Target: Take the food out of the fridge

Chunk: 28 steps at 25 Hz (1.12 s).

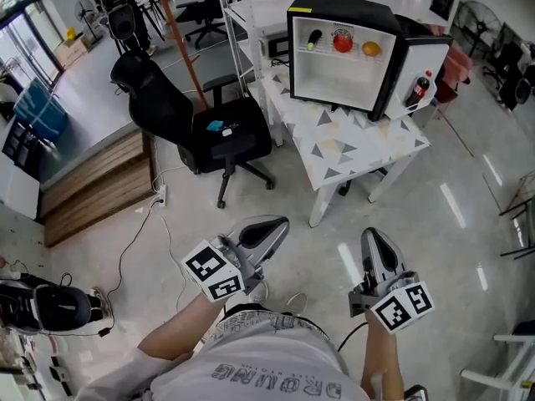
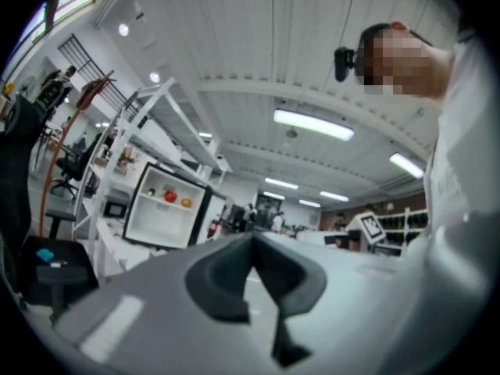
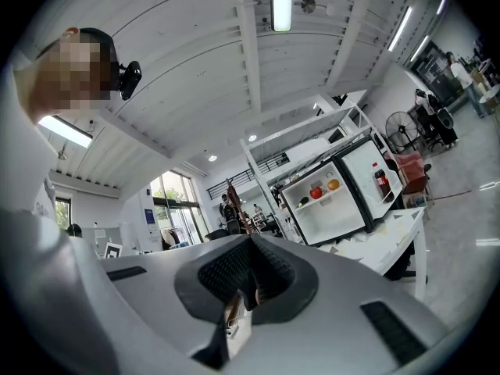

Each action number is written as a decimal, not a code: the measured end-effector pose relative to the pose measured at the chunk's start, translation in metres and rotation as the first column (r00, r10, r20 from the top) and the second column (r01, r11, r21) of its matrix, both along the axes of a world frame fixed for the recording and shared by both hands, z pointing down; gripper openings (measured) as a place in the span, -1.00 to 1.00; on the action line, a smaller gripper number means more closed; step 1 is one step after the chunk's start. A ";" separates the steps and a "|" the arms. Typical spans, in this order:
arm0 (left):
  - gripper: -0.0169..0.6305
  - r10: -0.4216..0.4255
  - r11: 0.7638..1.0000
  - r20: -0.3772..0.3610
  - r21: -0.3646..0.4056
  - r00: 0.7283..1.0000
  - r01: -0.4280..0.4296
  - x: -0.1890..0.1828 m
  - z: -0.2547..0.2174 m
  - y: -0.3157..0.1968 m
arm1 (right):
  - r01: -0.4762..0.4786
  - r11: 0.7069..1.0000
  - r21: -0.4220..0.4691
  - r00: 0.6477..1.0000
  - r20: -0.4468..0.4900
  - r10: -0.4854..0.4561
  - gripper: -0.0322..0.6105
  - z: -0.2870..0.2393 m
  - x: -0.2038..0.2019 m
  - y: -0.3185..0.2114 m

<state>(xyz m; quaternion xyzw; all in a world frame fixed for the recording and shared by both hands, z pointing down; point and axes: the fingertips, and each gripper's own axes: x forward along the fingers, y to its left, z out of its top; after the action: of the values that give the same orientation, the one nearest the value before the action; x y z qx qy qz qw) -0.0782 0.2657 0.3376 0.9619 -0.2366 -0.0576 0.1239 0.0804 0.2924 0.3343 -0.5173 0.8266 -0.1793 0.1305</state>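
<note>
A small black fridge (image 1: pixel 344 50) stands open on a white table (image 1: pixel 351 144) well ahead of me. Its shelf holds a dark eggplant (image 1: pixel 314 38), a red tomato (image 1: pixel 343 42) and an orange (image 1: pixel 371 49). A cola bottle (image 1: pixel 420 87) stands in the open door. My left gripper (image 1: pixel 269 230) and right gripper (image 1: pixel 373 245) hang low in front of my body, far from the fridge, both shut and empty. The fridge (image 2: pixel 164 207) shows small in the left gripper view beyond the left gripper (image 2: pixel 251 239). It also shows in the right gripper view as the fridge (image 3: pixel 332 200), past the right gripper (image 3: pixel 250 244).
A black office chair (image 1: pixel 201 128) with a blue object on its seat stands left of the table. A wooden platform (image 1: pixel 96 186) and a trailing cable (image 1: pixel 138 241) lie at the left. Shelving and more chairs stand behind the fridge. A fan (image 1: pixel 476 19) is at the far right.
</note>
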 end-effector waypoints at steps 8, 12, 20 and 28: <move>-0.93 -0.011 1.000 0.002 0.002 1.000 0.011 0.018 0.003 0.007 | 0.014 1.000 0.009 1.000 0.015 -0.014 -0.92 0.000 0.019 0.004; -0.93 -0.017 1.000 0.009 0.002 1.000 0.017 0.021 0.003 0.008 | 0.020 1.000 0.007 1.000 0.020 -0.020 -0.92 0.001 0.023 0.005; -0.93 -0.020 1.000 0.012 0.007 1.000 0.019 0.031 0.002 0.002 | 0.030 1.000 0.008 0.999 0.014 -0.030 -0.92 0.000 0.033 -0.002; -0.93 -0.020 1.000 -0.003 0.013 1.000 0.020 0.038 0.003 -0.021 | 0.029 1.000 0.002 1.000 -0.003 -0.029 -0.92 0.002 0.040 -0.022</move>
<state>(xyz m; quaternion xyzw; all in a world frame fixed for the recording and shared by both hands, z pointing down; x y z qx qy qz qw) -0.0400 0.2447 0.3411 0.9602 -0.2457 -0.0620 0.1174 0.1202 0.2708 0.3364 -0.5054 0.8344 -0.1793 0.1271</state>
